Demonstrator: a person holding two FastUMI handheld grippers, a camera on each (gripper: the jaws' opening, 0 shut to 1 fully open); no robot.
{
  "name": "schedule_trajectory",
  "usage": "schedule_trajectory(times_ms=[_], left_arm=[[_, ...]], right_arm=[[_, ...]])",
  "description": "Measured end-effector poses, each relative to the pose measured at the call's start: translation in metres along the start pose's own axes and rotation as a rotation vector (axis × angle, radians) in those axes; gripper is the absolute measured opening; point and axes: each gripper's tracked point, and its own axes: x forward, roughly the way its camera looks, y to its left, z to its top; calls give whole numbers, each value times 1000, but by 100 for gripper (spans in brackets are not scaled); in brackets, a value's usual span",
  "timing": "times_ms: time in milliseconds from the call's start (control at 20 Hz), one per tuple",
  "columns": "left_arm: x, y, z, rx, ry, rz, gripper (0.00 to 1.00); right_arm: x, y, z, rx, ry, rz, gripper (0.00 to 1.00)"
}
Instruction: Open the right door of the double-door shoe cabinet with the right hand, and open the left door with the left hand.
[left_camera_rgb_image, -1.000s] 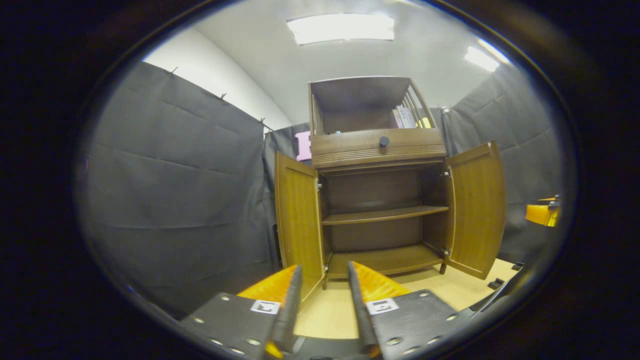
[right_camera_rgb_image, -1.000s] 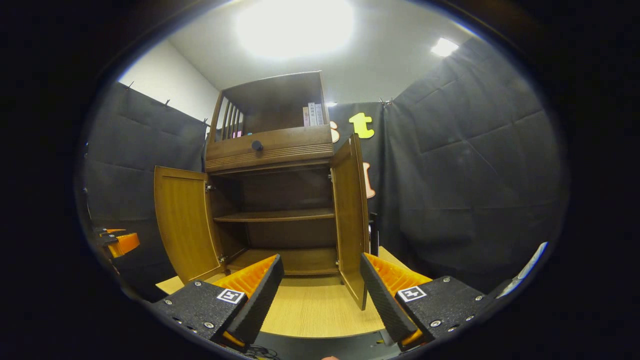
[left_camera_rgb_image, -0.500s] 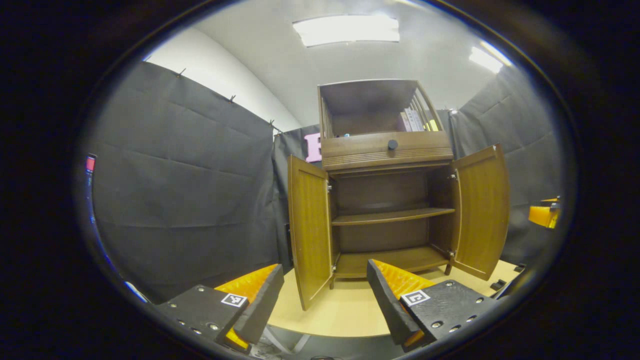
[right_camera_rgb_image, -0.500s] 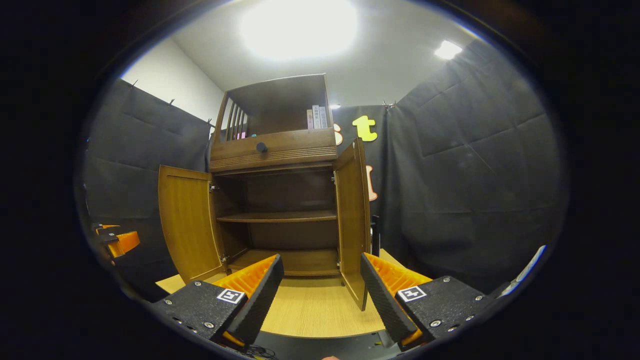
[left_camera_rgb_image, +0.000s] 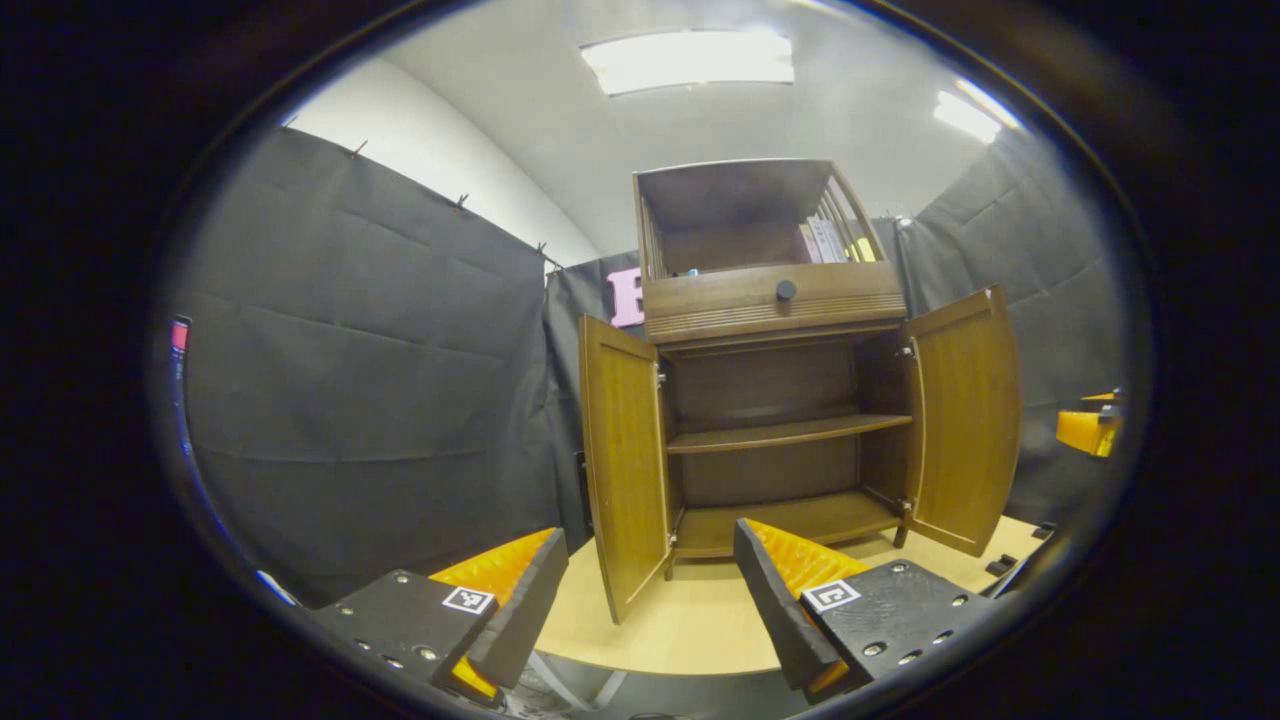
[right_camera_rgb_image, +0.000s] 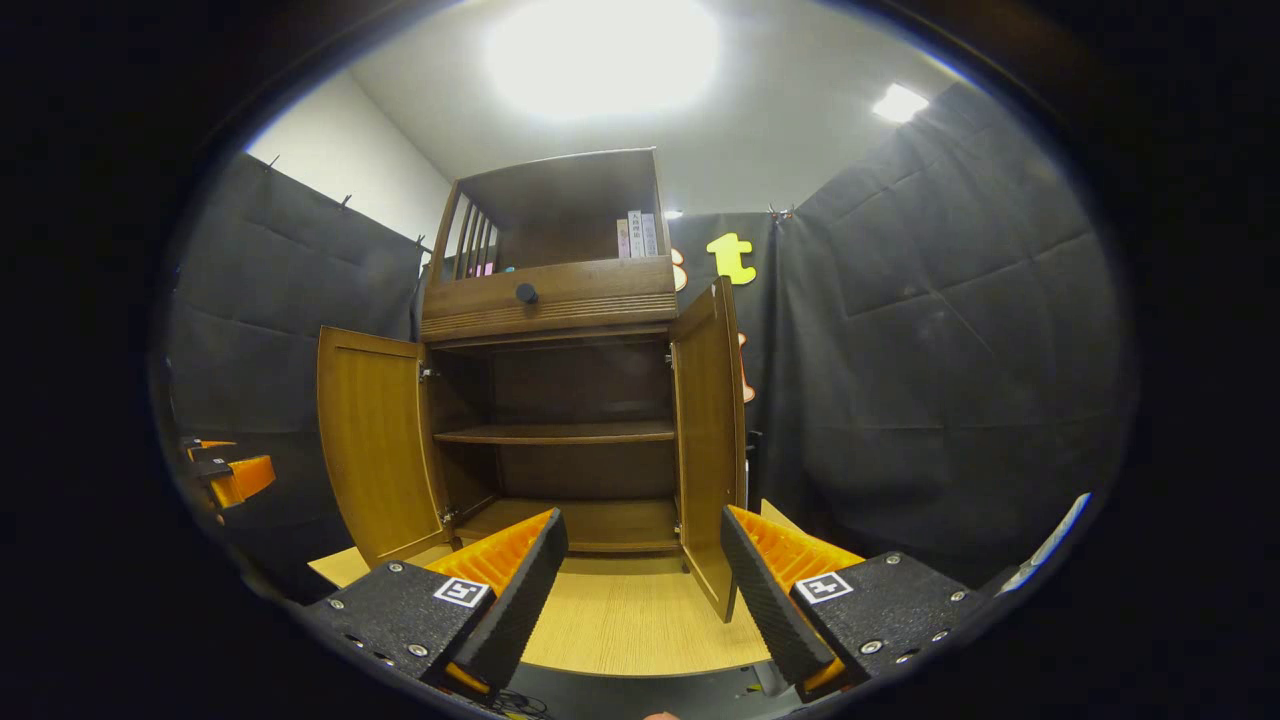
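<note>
The wooden shoe cabinet (left_camera_rgb_image: 775, 300) (right_camera_rgb_image: 550, 300) stands on a light wooden platform with both doors swung wide. In the left gripper view its left door (left_camera_rgb_image: 625, 460) hangs edge-on just beyond my left gripper (left_camera_rgb_image: 645, 585), which is open and holds nothing; the right door (left_camera_rgb_image: 965, 415) stands out to the side. In the right gripper view the right door (right_camera_rgb_image: 708, 430) is just past my right gripper (right_camera_rgb_image: 640, 570), also open with nothing between its fingers, and the left door (right_camera_rgb_image: 375, 445) is splayed outward. Two bare shelves show inside.
A drawer with a dark round knob (left_camera_rgb_image: 786, 290) tops the door compartment, with an open shelf of books (right_camera_rgb_image: 635, 232) above. Black cloth walls close in on both sides. The other gripper shows far off at the view edges (left_camera_rgb_image: 1088, 428) (right_camera_rgb_image: 232, 475). The platform (right_camera_rgb_image: 640, 620) ends near my fingers.
My left gripper's fingers have spread from narrow to wide and drawn back from the left door. The right gripper has barely moved. Both doors stay open.
</note>
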Motion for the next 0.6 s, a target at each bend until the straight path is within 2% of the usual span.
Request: schedule_trajectory(times_ms=[50, 100, 250, 300, 600], left_arm=[[0, 0, 0, -1, 0, -1, 100], [0, 0, 0, 0, 0, 0, 95], [1, 0, 1, 5, -4, 1, 95], [1, -1, 2, 6, -5, 1, 100], [4, -1, 1, -1, -4, 5, 100]], right_arm=[[0, 0, 0, 0, 0, 0, 95], [1, 1, 1, 0, 0, 0, 95], [4, 3, 1, -2, -2, 3, 95], [5, 4, 2, -2, -3, 5, 95], [13, 7, 2, -9, -5, 11, 95]])
